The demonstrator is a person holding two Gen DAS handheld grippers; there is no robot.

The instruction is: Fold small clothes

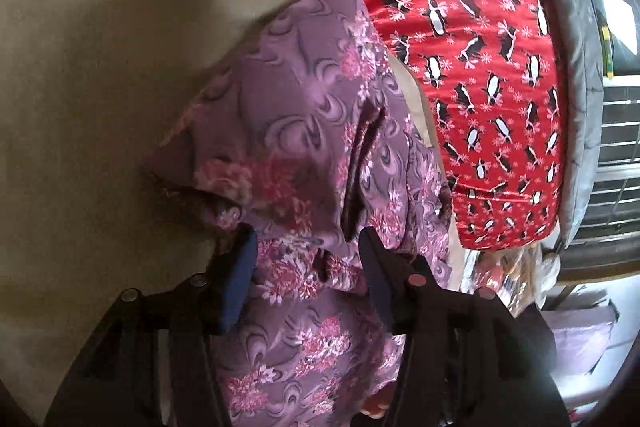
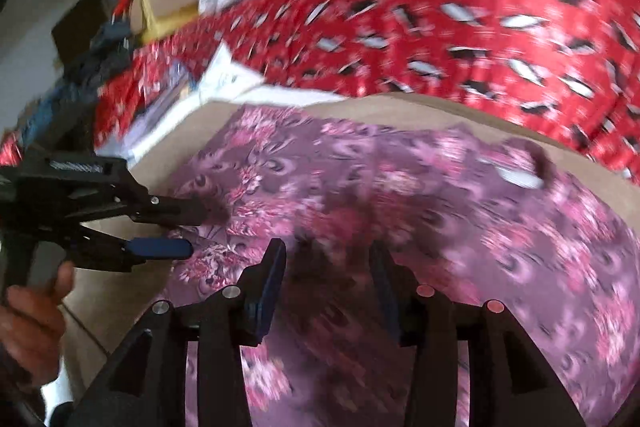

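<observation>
Left tool (image 1: 308,247): jaws parted, nothing pinched; purple cloth lies between and under the fingers. Seen also from the right wrist view (image 2: 196,231), at the cloth's left edge, held by a hand (image 2: 32,323).
Right tool (image 2: 328,259): jaws parted, hovering over the purple cloth, pads not pressing on it; view blurred.
Purple flowered garment (image 1: 288,131): lies rumpled on the bench, partly folded, with a dark slit near its middle.
Bench (image 1: 100,67): tan top, bare on the side of the garment away from the red cloth.
Red penguin-print cloth (image 1: 472,47): spread just beyond the garment, its edge close beside it.
Cardboard box (image 2: 168,7): beyond the red cloth, among blurred clutter.
</observation>
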